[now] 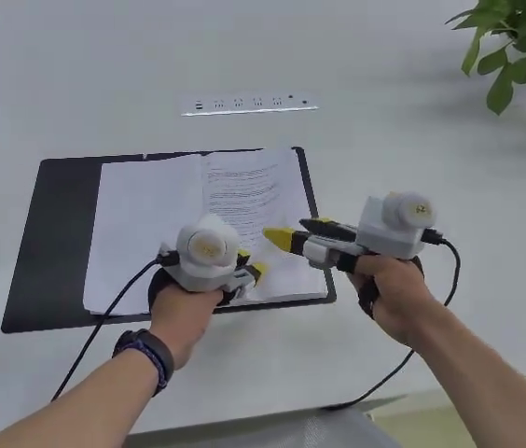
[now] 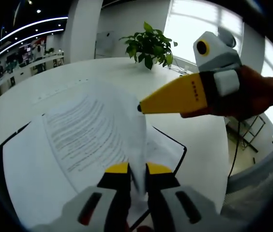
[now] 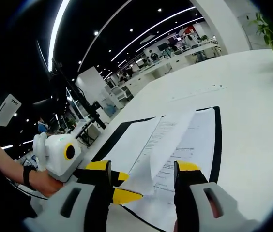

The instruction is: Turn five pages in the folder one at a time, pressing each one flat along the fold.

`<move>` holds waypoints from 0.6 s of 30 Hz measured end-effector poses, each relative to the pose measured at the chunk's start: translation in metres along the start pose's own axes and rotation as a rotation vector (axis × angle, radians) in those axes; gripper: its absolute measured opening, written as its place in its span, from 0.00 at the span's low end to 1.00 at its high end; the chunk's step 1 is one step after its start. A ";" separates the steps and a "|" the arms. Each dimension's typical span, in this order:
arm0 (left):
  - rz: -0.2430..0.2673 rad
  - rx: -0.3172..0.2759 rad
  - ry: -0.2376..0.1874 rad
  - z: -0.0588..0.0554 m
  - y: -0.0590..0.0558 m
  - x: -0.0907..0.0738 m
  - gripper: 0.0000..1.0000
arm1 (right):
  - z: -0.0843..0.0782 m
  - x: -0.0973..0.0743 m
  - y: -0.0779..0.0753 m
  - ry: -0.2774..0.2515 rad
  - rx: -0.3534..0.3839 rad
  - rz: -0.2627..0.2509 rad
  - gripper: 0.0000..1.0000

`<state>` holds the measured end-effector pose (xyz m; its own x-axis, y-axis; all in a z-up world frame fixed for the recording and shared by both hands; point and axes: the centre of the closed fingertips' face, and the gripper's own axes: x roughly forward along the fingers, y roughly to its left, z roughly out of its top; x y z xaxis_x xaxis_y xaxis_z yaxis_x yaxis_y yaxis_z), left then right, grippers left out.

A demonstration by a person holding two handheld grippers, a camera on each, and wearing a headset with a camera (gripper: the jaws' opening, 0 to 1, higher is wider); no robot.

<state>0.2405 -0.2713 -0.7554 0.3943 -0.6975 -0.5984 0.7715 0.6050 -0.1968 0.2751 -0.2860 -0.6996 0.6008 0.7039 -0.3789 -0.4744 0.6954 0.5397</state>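
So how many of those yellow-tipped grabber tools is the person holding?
2. The left gripper is at the folder's near edge, shut on a lifted page; the right gripper, open, is just to its right above the folder.

**Open folder on the table (image 1: 412, 140), both grippers at its near edge.**
We see the black folder (image 1: 58, 243) lying open, with a blank sheet (image 1: 142, 224) on the left and a printed page (image 1: 249, 191) on the right. The left gripper (image 1: 252, 273) sits at the page's lower edge. The right gripper (image 1: 291, 233), yellow tip pointing left, lies over the page's lower right part. A power strip (image 1: 249, 103) and plant leaves (image 1: 515, 47) lie beyond.
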 end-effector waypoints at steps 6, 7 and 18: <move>-0.012 0.002 0.002 0.000 -0.004 -0.001 0.13 | -0.004 0.005 0.000 0.012 0.000 0.009 0.30; -0.014 0.004 0.002 0.000 -0.005 -0.002 0.15 | -0.004 0.005 0.001 0.006 0.011 0.010 0.25; -0.011 0.015 0.017 -0.002 -0.011 -0.012 0.34 | -0.010 -0.002 0.001 -0.002 0.033 -0.003 0.04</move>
<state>0.2262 -0.2690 -0.7473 0.3773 -0.6975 -0.6092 0.7833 0.5913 -0.1919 0.2674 -0.2855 -0.7056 0.6032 0.7017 -0.3792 -0.4512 0.6922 0.5633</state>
